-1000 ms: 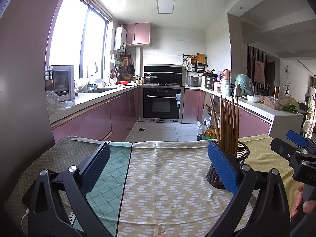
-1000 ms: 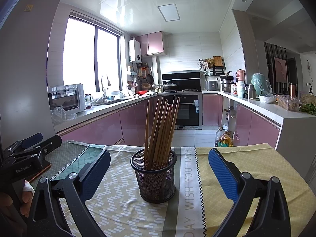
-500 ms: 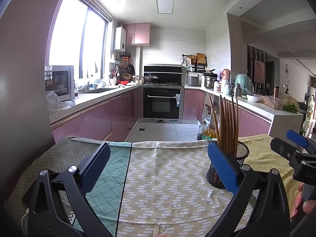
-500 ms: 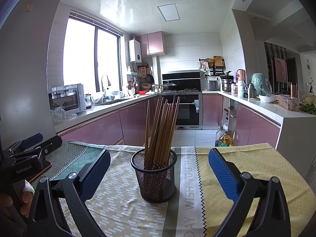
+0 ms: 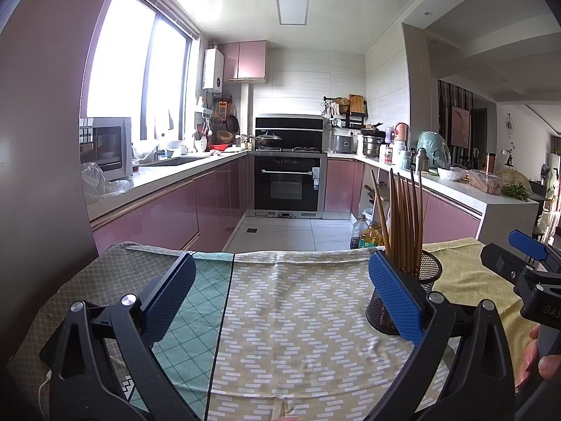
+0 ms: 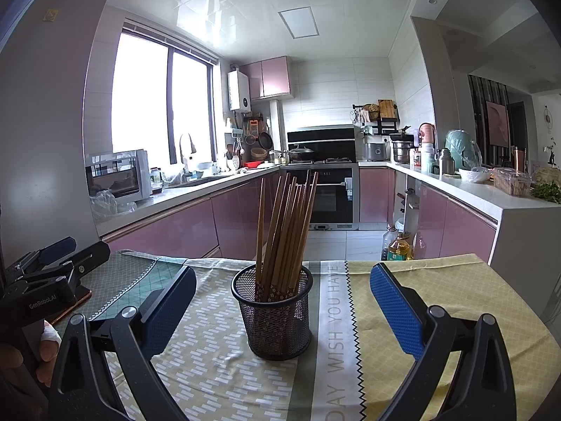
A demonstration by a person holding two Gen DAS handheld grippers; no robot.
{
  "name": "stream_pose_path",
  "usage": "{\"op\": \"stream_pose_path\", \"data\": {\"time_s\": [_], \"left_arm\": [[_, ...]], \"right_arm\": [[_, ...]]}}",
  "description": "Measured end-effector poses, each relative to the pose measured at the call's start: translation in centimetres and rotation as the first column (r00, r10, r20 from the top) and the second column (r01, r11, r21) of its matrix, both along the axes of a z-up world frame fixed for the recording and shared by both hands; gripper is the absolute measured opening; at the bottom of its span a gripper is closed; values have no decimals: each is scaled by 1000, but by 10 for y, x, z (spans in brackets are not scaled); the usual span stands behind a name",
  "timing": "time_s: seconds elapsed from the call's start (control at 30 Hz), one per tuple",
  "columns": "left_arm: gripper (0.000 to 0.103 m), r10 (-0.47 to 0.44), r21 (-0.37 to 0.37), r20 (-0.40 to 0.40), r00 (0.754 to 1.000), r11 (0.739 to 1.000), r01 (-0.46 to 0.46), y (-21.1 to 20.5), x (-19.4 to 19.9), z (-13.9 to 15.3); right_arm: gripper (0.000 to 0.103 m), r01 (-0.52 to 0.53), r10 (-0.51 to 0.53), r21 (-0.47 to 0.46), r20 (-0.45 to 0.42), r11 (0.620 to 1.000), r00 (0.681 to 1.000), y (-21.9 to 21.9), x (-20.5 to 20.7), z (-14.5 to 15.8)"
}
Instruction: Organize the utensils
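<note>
Black wire-mesh cup [image 6: 272, 315] at frame centre of the right view, packed with brown wooden chopsticks [image 6: 285, 231]. Right gripper [image 6: 282, 308] gaping wide, empty; left gripper [image 5: 280, 301] likewise. Risk: clipping the leaning sticks, toppling the light cup on loose patterned cloth [image 6: 217, 361].

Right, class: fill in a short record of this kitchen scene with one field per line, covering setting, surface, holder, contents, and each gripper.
setting: home kitchen with pink cabinets and a built-in oven
surface: table under patterned cloths
holder: black mesh cup, upright on the cloth
contents: bundle of wooden chopsticks standing in the cup, leaning slightly
left gripper: open, empty, cup off to its right
right gripper: open, empty, cup ahead between its fingers, not touched
</note>
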State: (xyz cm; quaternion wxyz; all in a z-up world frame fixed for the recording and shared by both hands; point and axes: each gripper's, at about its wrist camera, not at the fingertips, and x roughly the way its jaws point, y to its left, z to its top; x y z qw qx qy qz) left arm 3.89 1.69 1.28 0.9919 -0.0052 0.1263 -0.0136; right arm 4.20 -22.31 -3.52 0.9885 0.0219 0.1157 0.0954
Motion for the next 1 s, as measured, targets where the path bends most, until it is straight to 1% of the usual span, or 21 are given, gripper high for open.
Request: {"op": "stream_pose_path", "data": {"time_s": [1.0], "left_arm": [[97,-6,2,0,1000,1000,6,-1,-1,1]], "right_arm": [[96,3,-3,2,-9,1000,1000,1,3,-1]]}}
